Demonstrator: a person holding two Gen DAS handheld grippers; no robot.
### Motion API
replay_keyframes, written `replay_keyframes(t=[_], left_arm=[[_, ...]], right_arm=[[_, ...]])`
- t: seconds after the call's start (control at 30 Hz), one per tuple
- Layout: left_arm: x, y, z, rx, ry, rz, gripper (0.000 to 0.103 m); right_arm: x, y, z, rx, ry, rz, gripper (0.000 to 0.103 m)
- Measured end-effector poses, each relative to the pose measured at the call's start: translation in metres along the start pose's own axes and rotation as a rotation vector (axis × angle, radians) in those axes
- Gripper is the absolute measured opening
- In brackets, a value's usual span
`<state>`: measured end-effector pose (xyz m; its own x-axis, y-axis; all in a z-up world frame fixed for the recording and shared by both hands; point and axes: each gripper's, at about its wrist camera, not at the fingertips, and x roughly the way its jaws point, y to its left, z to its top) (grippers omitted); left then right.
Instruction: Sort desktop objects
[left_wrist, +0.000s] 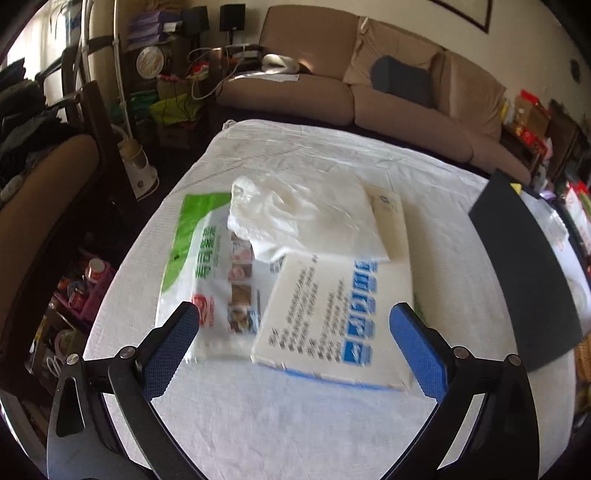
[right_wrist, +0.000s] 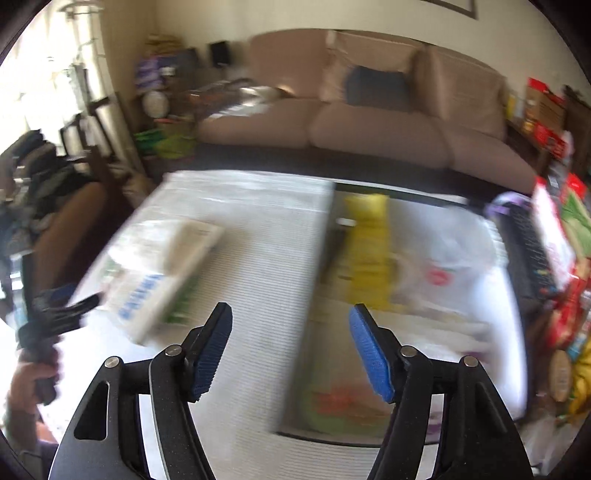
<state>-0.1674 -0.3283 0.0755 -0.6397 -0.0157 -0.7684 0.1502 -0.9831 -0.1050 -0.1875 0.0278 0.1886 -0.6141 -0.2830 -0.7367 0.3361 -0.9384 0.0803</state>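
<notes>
- The left gripper (left_wrist: 295, 332) has its jaws spread, nothing between the pads.
- The right gripper (right_wrist: 291, 347) also stands spread and empty.
- Just beyond lies a white booklet (left_wrist: 332, 317) on a green-printed bag (left_wrist: 199, 258).
- A crumpled white bag (left_wrist: 295, 218) rests on top of both.
- Farther right sits a dark box (right_wrist: 332, 240) on the table (left_wrist: 258, 417).

Daylight floods from the left window (right_wrist: 48, 74); right view motion-blurred, fisheye edges bent and dark.

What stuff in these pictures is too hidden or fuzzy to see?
- Left wrist view: the booklet print is smeared by blur; the white plastic bag covers part of the pile.
- Right wrist view: the tray contents are blurred, so only a yellow packet stands out.
- Right wrist view: the left gripper is a dark smear.
</notes>
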Motion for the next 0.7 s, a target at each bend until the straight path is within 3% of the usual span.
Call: replay_keyframes(t=[0.07,0.13,0.23,0.3,0.5,0.6,0.7], left_arm=[[0.015,0.001,0.009,0.046,0.010,0.051,0.103],[0.021,0.010,0.011,0.021,0.029,0.070,0.103],[0.020,0.026,0.009,-0.064,0.050,0.000,0.103],[0.019,0.032,0.010,-0.053,0.044,0.005,0.103],[0.015,0.079,0.013,-0.221,0.066,-0.040,0.103],[0.001,0.097,0.018,-0.256,0.037,-0.038,0.103],[-0.009,0.114,0.019,-0.312,0.025,-0.064,0.103]], right_arm=[[0.007,0.025,0.000,-0.015,-0.007,0.068,0.070],[0.021,0.051,0.003,-0.022,-0.015,0.144,0.071],[0.059,0.089,0.014,-0.042,0.017,0.214,0.072],[0.094,0.115,0.026,-0.043,0.044,0.260,0.072],[0.177,0.168,0.046,-0.034,0.062,0.315,0.071],[0.195,0.198,0.046,-0.119,0.045,0.327,0.071],[0.206,0.235,0.036,-0.287,0.032,0.308,0.071]])
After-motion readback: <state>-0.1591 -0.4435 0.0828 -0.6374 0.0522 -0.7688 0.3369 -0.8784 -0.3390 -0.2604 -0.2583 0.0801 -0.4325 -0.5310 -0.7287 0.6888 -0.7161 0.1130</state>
